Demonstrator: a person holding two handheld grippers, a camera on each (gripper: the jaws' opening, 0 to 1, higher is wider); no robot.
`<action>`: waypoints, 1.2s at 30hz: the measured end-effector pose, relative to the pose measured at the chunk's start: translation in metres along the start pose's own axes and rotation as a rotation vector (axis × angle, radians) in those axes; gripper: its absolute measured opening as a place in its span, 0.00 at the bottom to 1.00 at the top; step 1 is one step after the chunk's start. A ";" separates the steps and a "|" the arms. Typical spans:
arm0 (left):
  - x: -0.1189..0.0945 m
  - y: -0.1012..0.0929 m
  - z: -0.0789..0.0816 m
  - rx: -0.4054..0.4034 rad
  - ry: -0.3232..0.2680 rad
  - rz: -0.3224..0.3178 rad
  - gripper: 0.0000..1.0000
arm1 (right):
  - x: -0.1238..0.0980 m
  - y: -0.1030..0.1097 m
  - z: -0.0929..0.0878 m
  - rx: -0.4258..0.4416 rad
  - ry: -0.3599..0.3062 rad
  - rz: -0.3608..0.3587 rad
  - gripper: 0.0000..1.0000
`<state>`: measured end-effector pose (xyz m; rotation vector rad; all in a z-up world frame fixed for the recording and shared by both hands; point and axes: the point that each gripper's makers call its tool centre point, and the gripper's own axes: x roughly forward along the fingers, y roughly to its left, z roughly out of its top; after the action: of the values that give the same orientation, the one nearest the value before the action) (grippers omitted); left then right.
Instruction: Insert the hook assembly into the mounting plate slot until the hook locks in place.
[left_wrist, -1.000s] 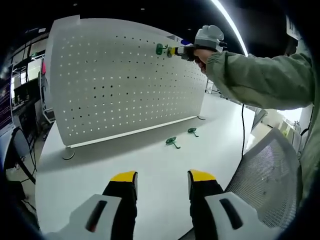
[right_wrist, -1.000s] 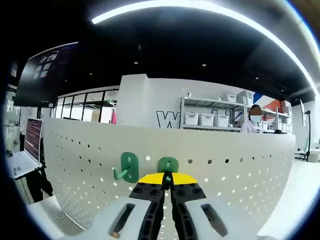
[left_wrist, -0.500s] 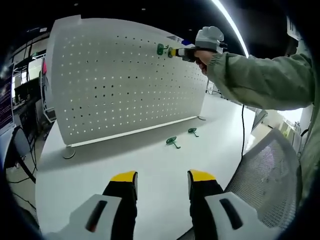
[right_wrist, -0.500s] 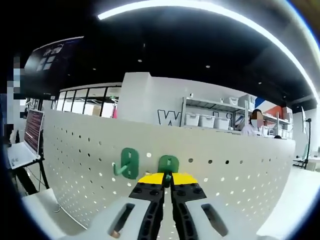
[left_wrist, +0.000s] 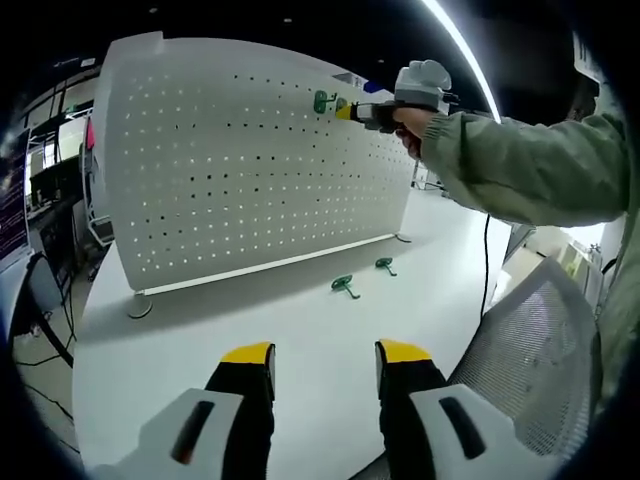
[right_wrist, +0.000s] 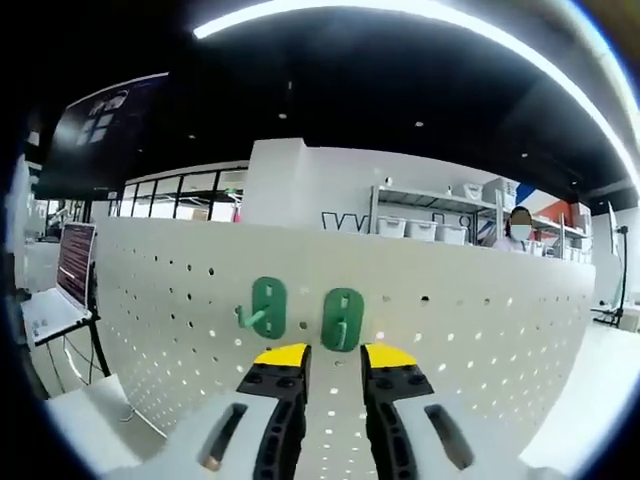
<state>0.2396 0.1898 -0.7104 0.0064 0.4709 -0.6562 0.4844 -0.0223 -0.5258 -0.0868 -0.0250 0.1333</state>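
Observation:
A white pegboard (left_wrist: 250, 160) stands upright on the white table (left_wrist: 300, 340). High on the pegboard (right_wrist: 480, 330) hang two green hooks side by side, the left hook (right_wrist: 267, 307) and the right hook (right_wrist: 342, 319). My right gripper (right_wrist: 335, 355) is open just short of the right hook, with nothing between its jaws. In the left gripper view a person's hand holds the right gripper (left_wrist: 347, 110) next to the green hooks (left_wrist: 320, 101) near the board's top edge. Two more green hooks (left_wrist: 344, 285) (left_wrist: 384, 263) lie on the table. My left gripper (left_wrist: 325, 355) hovers open and empty over the table's near edge.
A mesh chair (left_wrist: 540, 350) stands at the table's right edge, and a cable (left_wrist: 487, 250) hangs there. The person's green sleeve (left_wrist: 520, 165) spans the upper right. Behind the board are shelves with bins (right_wrist: 420, 225), a laptop (right_wrist: 72, 285) and a person (right_wrist: 518, 228).
My right gripper has opened and let go of the right hook, which stays on the pegboard. It has drawn back slightly. The left gripper has not moved.

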 end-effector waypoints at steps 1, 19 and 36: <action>0.000 -0.001 0.000 0.000 0.000 0.000 0.42 | -0.002 0.002 -0.001 -0.010 0.001 0.007 0.22; -0.006 -0.006 0.006 0.019 -0.017 0.008 0.42 | -0.052 0.010 -0.041 0.010 0.111 0.098 0.33; -0.010 -0.014 0.007 0.035 -0.023 0.009 0.42 | -0.141 0.020 -0.126 0.030 0.343 0.193 0.37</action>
<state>0.2274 0.1832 -0.6975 0.0337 0.4368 -0.6547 0.3459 -0.0316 -0.6552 -0.0814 0.3285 0.3101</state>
